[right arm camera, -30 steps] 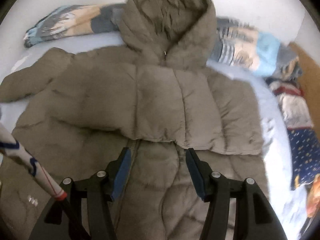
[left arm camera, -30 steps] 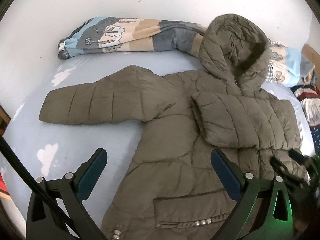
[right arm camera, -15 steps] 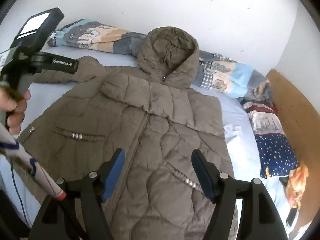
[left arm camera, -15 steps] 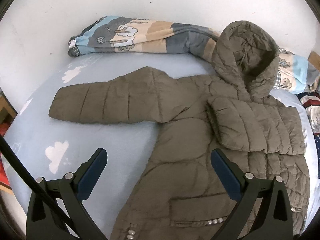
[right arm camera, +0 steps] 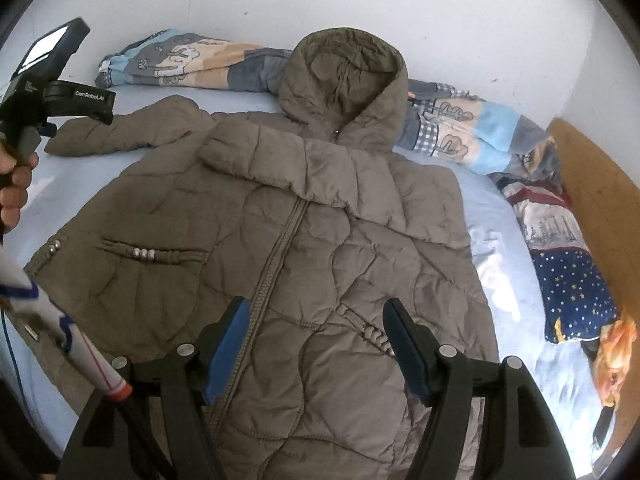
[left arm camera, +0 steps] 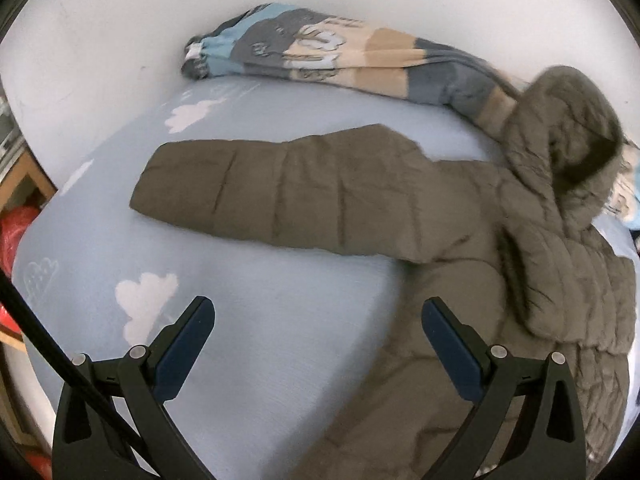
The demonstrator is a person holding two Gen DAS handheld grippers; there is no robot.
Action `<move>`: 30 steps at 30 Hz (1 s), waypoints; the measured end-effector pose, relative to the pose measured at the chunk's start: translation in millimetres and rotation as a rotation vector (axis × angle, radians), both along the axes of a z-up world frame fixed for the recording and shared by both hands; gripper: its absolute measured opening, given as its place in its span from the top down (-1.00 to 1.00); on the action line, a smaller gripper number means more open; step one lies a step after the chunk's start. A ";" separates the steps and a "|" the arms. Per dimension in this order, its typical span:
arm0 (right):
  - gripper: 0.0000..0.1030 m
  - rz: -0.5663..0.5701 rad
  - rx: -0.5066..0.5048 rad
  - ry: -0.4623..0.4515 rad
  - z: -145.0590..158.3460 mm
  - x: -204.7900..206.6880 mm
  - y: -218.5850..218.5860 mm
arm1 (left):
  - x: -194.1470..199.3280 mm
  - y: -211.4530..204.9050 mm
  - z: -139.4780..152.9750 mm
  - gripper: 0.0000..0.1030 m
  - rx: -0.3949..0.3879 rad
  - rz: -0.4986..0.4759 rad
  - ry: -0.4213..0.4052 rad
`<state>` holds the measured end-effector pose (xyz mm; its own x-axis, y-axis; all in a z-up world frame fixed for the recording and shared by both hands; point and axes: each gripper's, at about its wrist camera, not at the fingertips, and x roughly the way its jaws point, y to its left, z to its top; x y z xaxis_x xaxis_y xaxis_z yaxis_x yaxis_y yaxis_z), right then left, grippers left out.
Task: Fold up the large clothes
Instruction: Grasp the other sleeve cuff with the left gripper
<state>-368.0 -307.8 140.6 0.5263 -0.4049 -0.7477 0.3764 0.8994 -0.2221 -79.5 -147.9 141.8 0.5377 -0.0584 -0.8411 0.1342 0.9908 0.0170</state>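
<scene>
Olive jacket (right arm camera: pixel 304 264), hem cut off, blurred hood (left arm camera: pixel 560 128)

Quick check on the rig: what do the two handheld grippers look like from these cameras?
Both are black plastic frames with silver pivot screws and blue pads on the fingers. The left gripper has darker navy pads, the right gripper brighter blue. A black handheld unit reads GenRobot.AI in white, with a pale screen.

Cloud-print bedsheet (left arm camera: pixel 260 272), rolled cartoon blanket (right arm camera: pixel 192 64), starry pillow (right arm camera: pixel 576 292), wooden headboard (right arm camera: pixel 600 200)

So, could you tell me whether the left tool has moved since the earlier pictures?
Yes. The left tool has swung left, off the jacket body toward its outstretched sleeve, now over bare sheet.
</scene>
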 end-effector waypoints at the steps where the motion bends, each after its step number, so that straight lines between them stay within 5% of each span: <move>1: -0.42 -0.003 0.003 0.000 0.0 -0.3 -1.1 | 6.2 6.2 -1.2 -1.00 0.007 0.015 -0.001; 8: -0.42 -0.005 0.040 0.008 -3.9 -3.8 -6.2 | 50.0 66.0 -13.9 -1.00 0.003 0.137 0.039; 12: -0.42 -0.017 0.084 0.010 -6.6 -4.7 -11.8 | 76.3 125.2 -25.4 -1.00 -0.139 0.247 0.101; 15: -0.42 -0.023 0.100 0.000 -4.5 -5.6 -13.1 | 93.0 183.3 -40.9 -0.99 -0.338 0.356 0.150; 20: -0.42 -0.021 0.104 0.002 -6.7 -4.6 -13.8 | 102.7 244.4 -69.3 -0.49 -0.608 0.513 0.198; 26: -0.42 -0.039 0.114 0.033 -17.5 0.0 -19.1 | 116.5 248.8 -82.4 -0.06 -0.692 0.516 0.149; 30: -0.42 -0.050 0.114 0.046 -22.6 1.0 -22.3 | 129.2 250.2 -98.7 -0.03 -0.733 0.536 0.116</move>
<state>-367.0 -330.1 118.0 0.4714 -0.3411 -0.8133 0.4134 0.9000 -0.1379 49.6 102.4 43.1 0.5609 -0.3660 -0.7426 -0.3857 0.6781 -0.6256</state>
